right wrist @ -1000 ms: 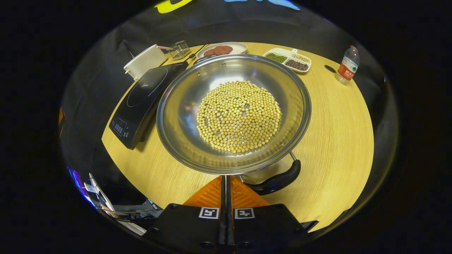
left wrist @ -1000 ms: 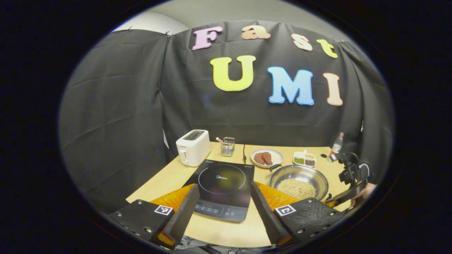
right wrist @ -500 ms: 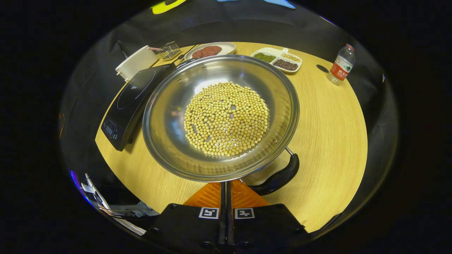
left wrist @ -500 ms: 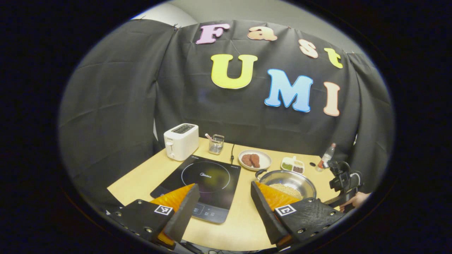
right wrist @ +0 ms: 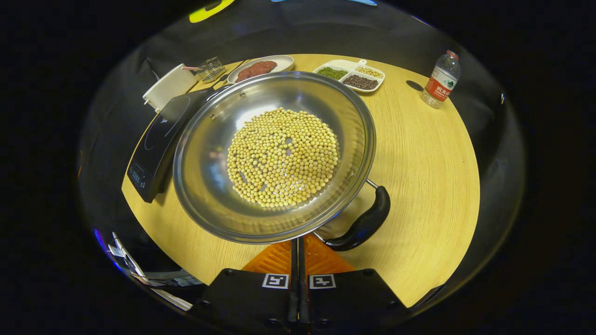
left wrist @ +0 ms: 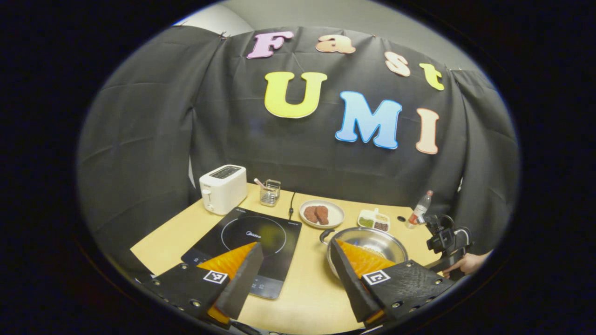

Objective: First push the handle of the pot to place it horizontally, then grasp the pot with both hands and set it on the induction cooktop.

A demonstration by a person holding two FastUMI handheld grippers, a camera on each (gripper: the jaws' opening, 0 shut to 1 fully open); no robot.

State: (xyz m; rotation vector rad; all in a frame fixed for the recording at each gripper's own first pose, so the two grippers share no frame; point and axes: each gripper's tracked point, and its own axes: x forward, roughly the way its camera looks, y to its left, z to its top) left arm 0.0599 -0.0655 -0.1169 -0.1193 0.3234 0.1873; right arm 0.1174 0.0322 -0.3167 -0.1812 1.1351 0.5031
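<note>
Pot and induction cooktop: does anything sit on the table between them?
No. In the left gripper view, only a bare strip of table separates the pot from the induction cooktop.

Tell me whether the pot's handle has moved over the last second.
Yes. In the right gripper view the handle has swung away from the table's near edge, toward the water bottle side.

Steel pot of yellow beans (right wrist: 274, 153) just ahead of right gripper (right wrist: 298, 260); black induction cooktop (right wrist: 156, 139) left of pot; plastic water bottle (right wrist: 440, 80) far right.
</note>
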